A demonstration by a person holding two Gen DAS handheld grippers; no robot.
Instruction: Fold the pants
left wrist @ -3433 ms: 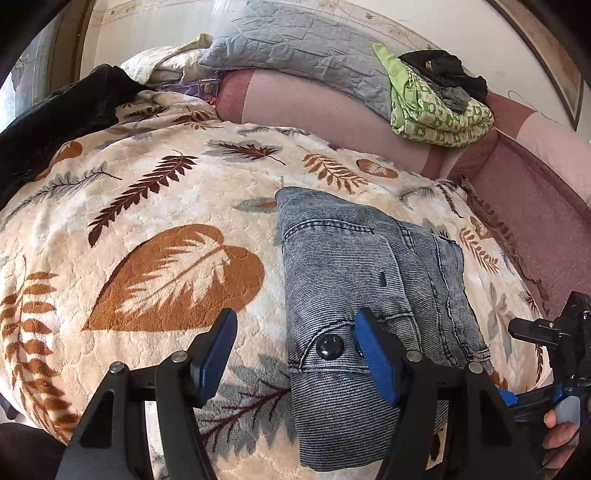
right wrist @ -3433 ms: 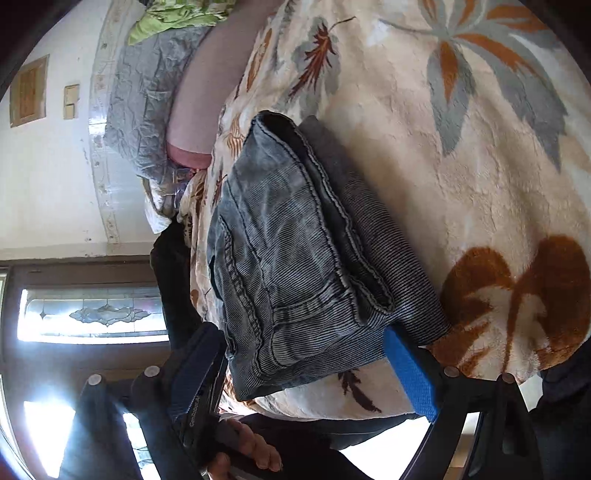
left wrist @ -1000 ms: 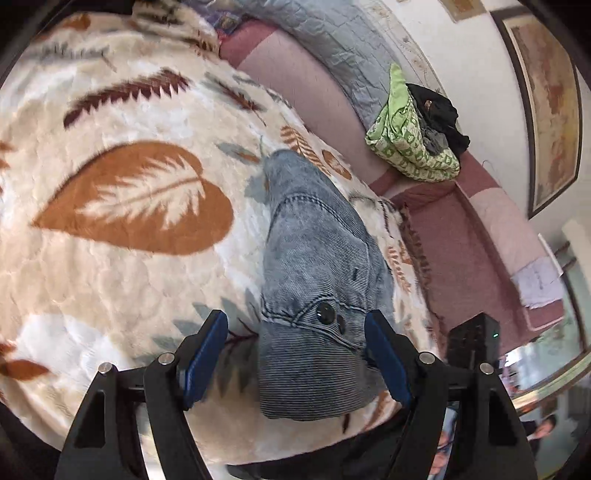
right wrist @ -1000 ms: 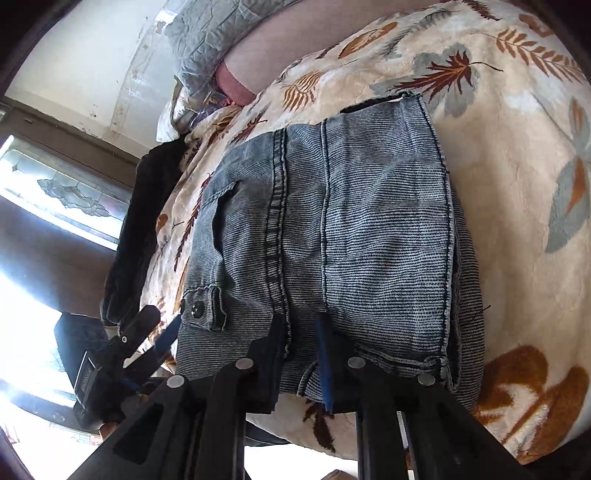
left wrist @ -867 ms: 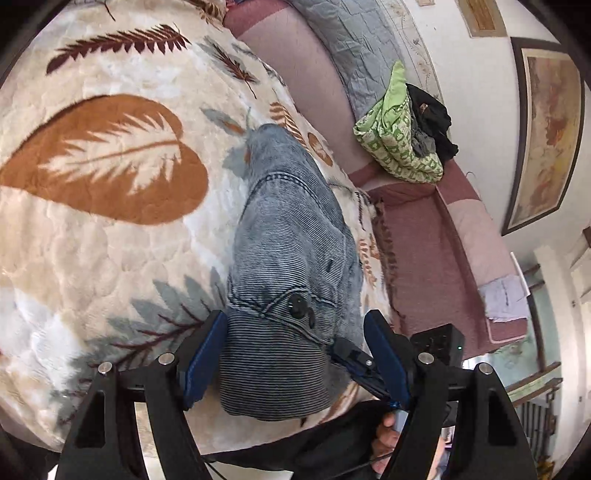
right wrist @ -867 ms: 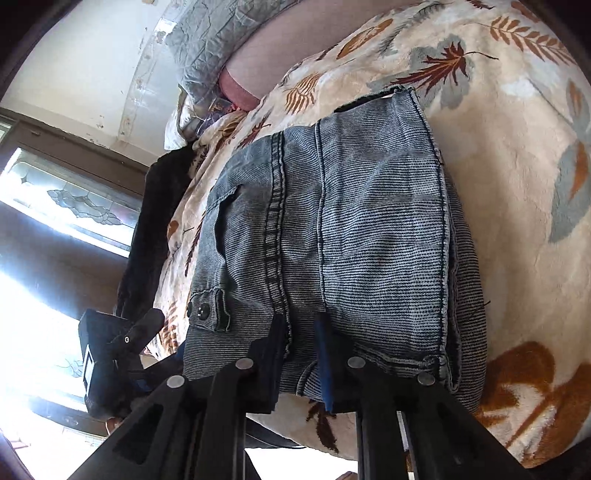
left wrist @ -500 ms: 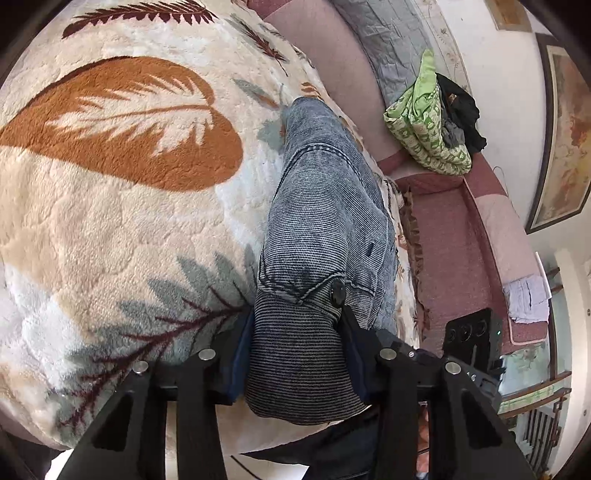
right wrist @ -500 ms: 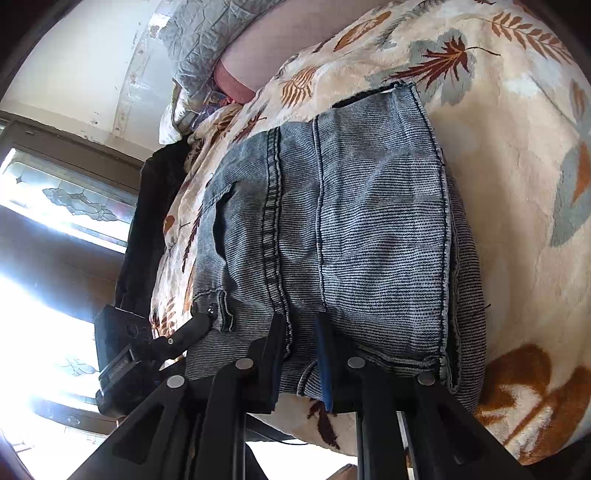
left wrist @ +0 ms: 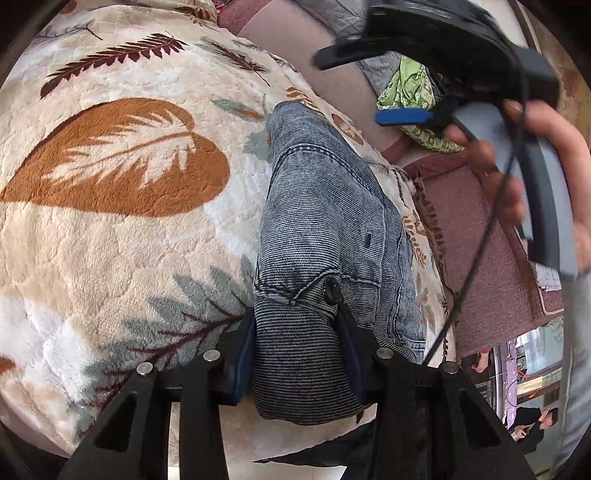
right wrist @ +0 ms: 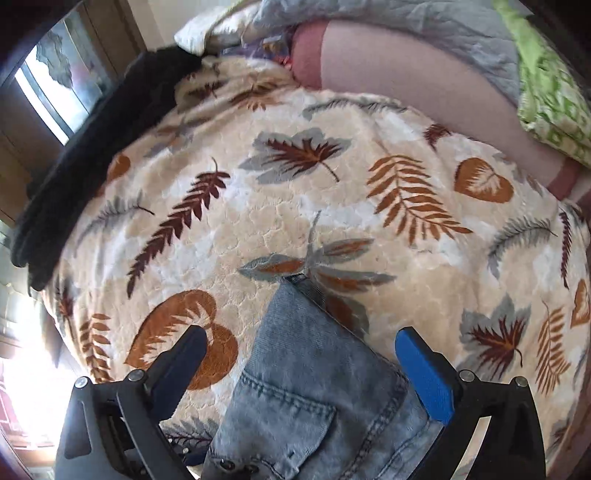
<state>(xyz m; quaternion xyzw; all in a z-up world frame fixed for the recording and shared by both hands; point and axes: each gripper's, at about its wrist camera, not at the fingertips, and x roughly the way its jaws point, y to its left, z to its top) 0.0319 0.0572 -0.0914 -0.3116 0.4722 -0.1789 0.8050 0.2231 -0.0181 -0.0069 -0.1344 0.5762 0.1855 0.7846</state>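
The folded grey-blue denim pants (left wrist: 332,236) lie as a compact bundle on a leaf-patterned blanket (left wrist: 110,229). My left gripper (left wrist: 295,350) is shut on the near folded end of the pants, just below the dark button (left wrist: 331,285). My right gripper (right wrist: 299,365) is open and hovers above the pants (right wrist: 310,398), touching nothing. It also shows in the left wrist view (left wrist: 443,85), held high at the upper right by a hand (left wrist: 546,170).
A pink sofa back (right wrist: 424,81) runs behind the blanket, with a grey quilted cover (right wrist: 406,22) and a green patterned cloth (left wrist: 413,92) on it. A black garment (right wrist: 85,158) lies at the blanket's left edge. A window (right wrist: 55,81) is at the far left.
My right gripper let go of the pants, opened and lifted above them. My left gripper closed on the near end of the pants and stays there.
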